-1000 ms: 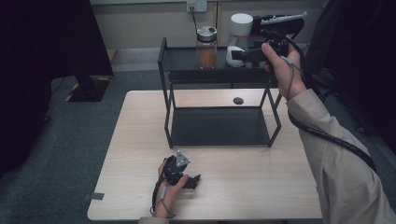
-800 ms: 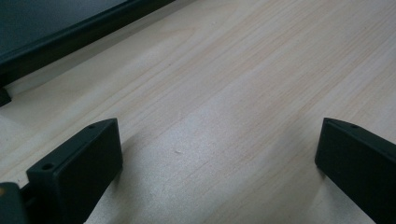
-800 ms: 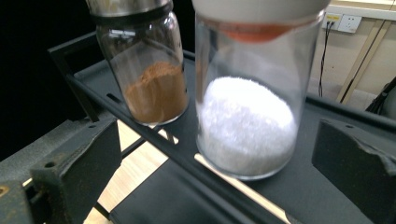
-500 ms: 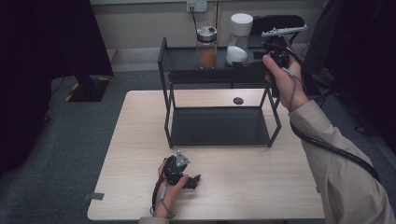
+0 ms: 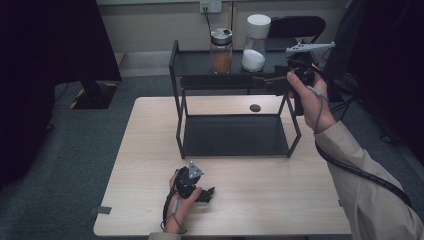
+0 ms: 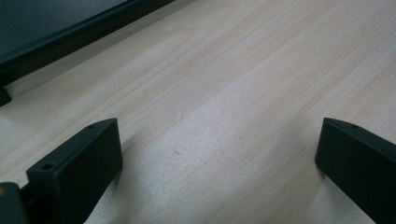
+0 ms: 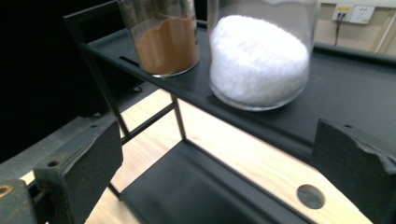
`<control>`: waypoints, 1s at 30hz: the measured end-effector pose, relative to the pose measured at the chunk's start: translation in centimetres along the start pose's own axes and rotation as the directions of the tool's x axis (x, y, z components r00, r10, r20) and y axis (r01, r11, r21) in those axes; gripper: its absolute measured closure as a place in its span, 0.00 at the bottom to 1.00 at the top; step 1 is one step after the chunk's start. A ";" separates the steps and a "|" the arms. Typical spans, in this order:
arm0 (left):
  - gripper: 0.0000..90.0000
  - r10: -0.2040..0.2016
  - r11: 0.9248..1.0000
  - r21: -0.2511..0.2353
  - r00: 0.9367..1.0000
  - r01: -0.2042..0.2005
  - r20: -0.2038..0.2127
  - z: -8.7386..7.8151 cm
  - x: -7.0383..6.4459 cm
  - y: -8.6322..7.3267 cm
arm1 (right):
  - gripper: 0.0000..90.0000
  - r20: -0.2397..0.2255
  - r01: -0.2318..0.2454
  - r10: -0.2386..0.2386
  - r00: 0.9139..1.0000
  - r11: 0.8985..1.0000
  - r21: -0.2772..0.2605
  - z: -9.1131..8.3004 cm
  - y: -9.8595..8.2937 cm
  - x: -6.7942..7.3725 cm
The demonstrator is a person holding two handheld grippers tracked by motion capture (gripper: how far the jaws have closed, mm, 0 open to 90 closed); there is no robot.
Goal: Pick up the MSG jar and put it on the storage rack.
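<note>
Right gripper (image 5: 267, 82) fingers (image 7: 79, 163) wide, empty, raised at the top shelf (image 5: 200, 62) of the black rack, near the jar of white powder (image 5: 255, 42); brown-powder jar (image 5: 221, 50) just beside it. Left gripper (image 5: 202, 192) fingers wide, empty, low over the surface (image 5: 150, 150).

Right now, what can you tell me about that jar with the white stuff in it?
The jar of white powder is clear, round and looks like glass, with a white lid in the high view. It stands upright on the black rack's top shelf, right of the brown-powder jar. The white grains heap unevenly inside. The open right gripper is near it, not touching.
</note>
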State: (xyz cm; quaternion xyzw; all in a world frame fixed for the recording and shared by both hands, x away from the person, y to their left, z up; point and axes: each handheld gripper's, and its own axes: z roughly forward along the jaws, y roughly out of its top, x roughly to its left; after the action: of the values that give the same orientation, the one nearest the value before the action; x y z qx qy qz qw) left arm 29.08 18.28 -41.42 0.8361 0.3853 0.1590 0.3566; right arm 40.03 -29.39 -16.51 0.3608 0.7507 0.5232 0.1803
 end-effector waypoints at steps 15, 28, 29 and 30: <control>0.00 0.000 1.000 -0.001 1.000 0.000 0.000 0.0 0.0 0.0 | 0.01 -0.052 0.025 -0.025 0.998 1.000 0.004 -0.1 -2.6 -0.1; 0.00 0.001 1.000 -0.002 1.000 -0.001 -0.001 0.0 0.0 0.0 | 0.01 -0.087 0.029 -0.029 0.996 1.000 0.002 0.7 -5.4 -0.2; 0.00 0.001 1.000 -0.002 1.000 -0.001 -0.001 0.0 0.0 0.0 | 0.01 -0.092 0.026 -0.026 0.995 1.000 0.001 0.8 -5.6 -0.2; 0.00 0.001 1.000 -0.002 1.000 -0.001 -0.001 0.0 0.0 0.0 | 0.01 -0.097 0.025 -0.025 0.995 1.000 -0.001 0.9 -5.9 -0.2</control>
State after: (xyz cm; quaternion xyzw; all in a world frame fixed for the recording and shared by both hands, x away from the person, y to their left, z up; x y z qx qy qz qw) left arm 29.06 18.28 -41.46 0.8358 0.3851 0.1598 0.3573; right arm 38.66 -30.05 -22.27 0.3256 0.7632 0.5374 0.1504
